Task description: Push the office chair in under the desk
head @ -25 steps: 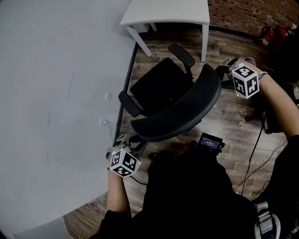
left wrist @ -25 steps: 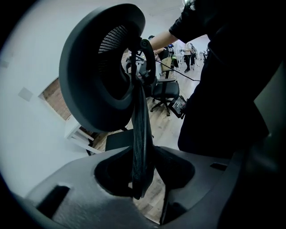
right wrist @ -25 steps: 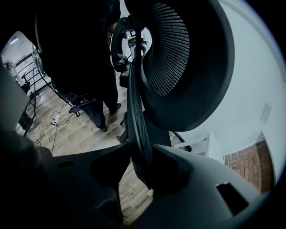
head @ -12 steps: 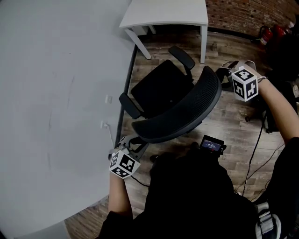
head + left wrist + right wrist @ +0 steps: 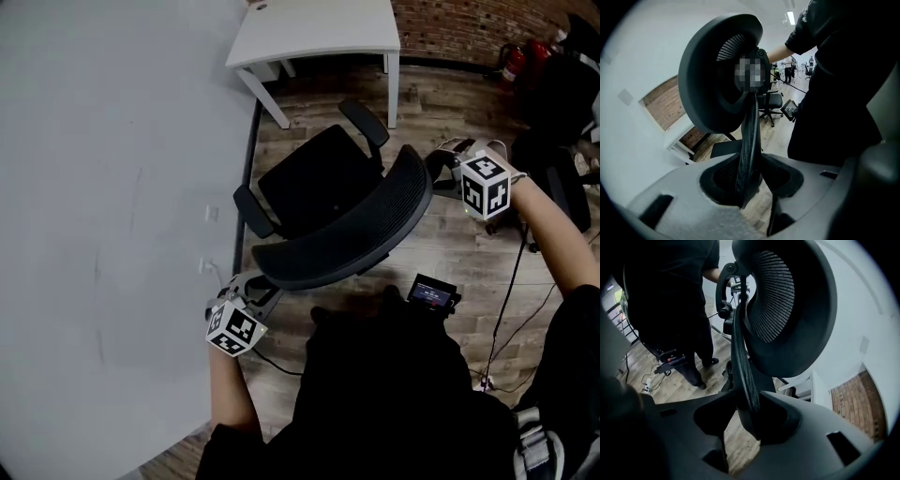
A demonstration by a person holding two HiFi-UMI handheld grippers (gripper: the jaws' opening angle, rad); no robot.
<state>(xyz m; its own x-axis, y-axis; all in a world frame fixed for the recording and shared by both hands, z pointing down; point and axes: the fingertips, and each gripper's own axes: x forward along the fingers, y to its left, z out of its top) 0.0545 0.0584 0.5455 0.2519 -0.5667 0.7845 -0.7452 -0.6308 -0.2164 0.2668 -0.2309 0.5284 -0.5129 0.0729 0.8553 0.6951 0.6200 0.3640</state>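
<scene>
Head view: black office chair (image 5: 319,178) sits angled on the wood-plank floor (image 5: 459,253). Its seat faces the white counter (image 5: 319,33) but is well short of it, and the grey wall (image 5: 112,187) is just beside one armrest. Left hand-held gripper (image 5: 251,286) and right hand-held gripper (image 5: 441,169) sit at opposite ends of the curved black mesh backrest (image 5: 347,234). Left gripper view: jaws have just been closing and are pinched narrow on the backrest rim (image 5: 747,154). Right gripper view: jaws clamped on the other rim edge (image 5: 743,380). To do it well, I'd push evenly with both, square the chair to the gap between the counter legs, keep the armrests off the wall and the counter leg, and hold firm so the rim doesn't slip.
</scene>
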